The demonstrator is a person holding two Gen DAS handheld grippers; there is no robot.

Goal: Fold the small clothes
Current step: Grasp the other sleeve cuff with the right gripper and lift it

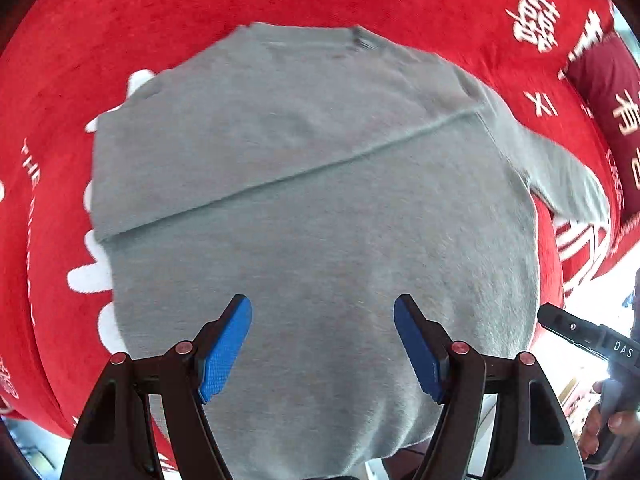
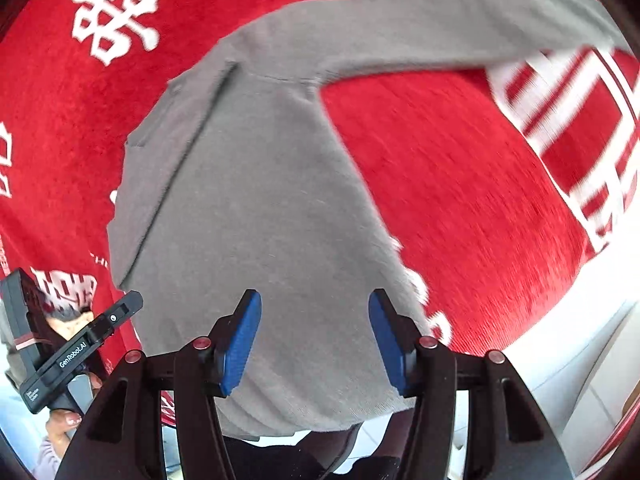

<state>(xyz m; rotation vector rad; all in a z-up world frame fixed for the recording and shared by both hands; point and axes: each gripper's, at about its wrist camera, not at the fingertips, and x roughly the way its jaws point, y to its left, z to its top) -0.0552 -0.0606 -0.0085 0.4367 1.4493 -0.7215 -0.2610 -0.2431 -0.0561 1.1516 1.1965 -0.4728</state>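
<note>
Grey sweater (image 1: 320,200) flat on red cloth (image 1: 60,80), one sleeve folded across, other outstretched.

The grey sweater (image 1: 312,200) has its hem cut off at six o'clock behind the left tongs (image 1: 322,346). White lettering on the red cloth (image 2: 460,184) smears with blur toward three o'clock.

A red cloth (image 1: 80,60) with white characters (image 1: 536,20) covers the surface. A dark red cushion (image 1: 608,92) lies at its right edge. Beyond the cloth's near edge, a pale floor (image 2: 560,360) shows in bright light.
</note>
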